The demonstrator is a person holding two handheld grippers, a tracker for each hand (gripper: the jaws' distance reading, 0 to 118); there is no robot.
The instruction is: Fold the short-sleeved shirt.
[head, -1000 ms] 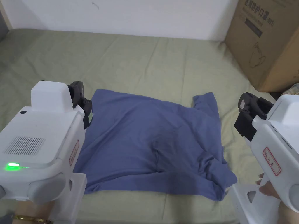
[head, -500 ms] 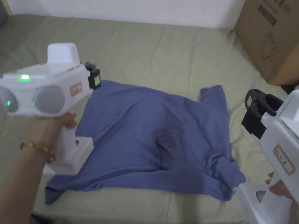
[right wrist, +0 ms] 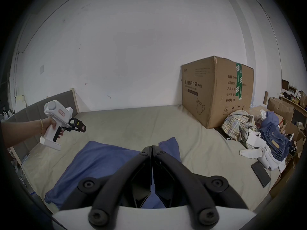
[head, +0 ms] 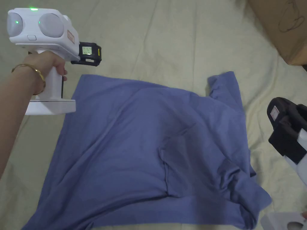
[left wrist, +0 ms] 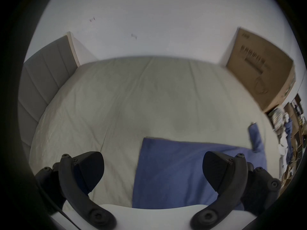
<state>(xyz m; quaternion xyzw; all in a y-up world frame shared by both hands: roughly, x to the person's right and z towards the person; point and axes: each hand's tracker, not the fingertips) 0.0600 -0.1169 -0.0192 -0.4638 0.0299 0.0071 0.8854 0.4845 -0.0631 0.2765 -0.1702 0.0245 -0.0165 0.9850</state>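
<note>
A blue short-sleeved shirt [head: 150, 149] lies spread and wrinkled on the pale green bed sheet [head: 168, 45]; it is also in the left gripper view [left wrist: 174, 172] and the right gripper view [right wrist: 103, 164]. One sleeve [head: 225, 86] sticks up at the far right. My left gripper [head: 97, 54] hovers above the sheet just beyond the shirt's far left corner, its jaws wide apart and empty [left wrist: 152, 168]. My right gripper [head: 284, 125] is off the shirt's right side, jaws pressed together on nothing [right wrist: 152, 148].
A large cardboard box [right wrist: 216, 90] stands at the bed's far right corner [head: 281, 27]. Beside it lie piled clothes [right wrist: 252, 132] and a dark phone [right wrist: 260, 173]. A grey headboard [left wrist: 43, 77] bounds the left side, a white wall the far side.
My left gripper has risen and swung out beyond the shirt's far left corner, turning sideways. The head camera has tilted down and closer over the shirt. The right gripper stays at the right.
</note>
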